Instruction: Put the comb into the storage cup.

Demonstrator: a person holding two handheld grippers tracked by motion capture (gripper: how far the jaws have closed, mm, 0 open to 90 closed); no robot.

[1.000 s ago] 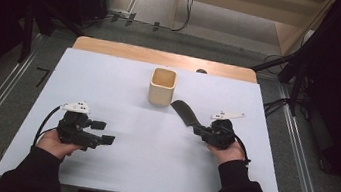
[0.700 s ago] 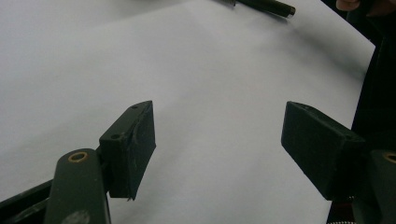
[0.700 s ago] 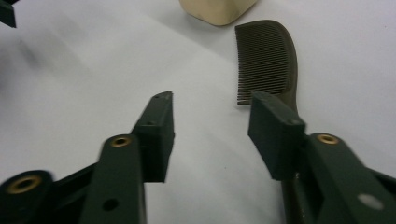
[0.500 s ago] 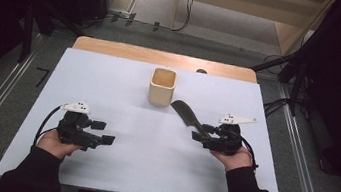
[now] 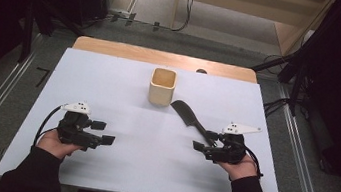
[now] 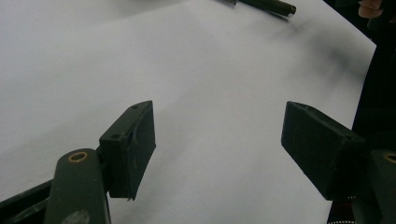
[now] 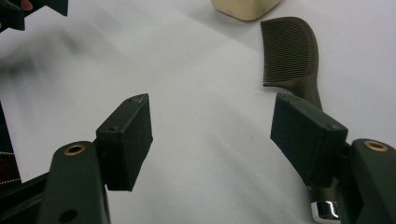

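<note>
Right tool point(image 5: 205, 141) jaws wide, just been opening, nothing between them. Comb point(image 5: 189, 117) lies flat on the white counter point(image 5: 110, 82), free of the pads; in the right gripper view its handle runs under the right-hand jaw. Long axis is diagonal in the high view: toothed head toward the beige cup point(image 5: 162, 87), handle end toward the right tool. Left tool point(image 5: 101, 132) wide, empty, well apart from the comb.

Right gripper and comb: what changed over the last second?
The right gripper let go of the comb: its jaws have just been opening, and it drew back toward the person. The comb now lies flat on the table beside the cup. The left gripper and cup stayed put.
</note>
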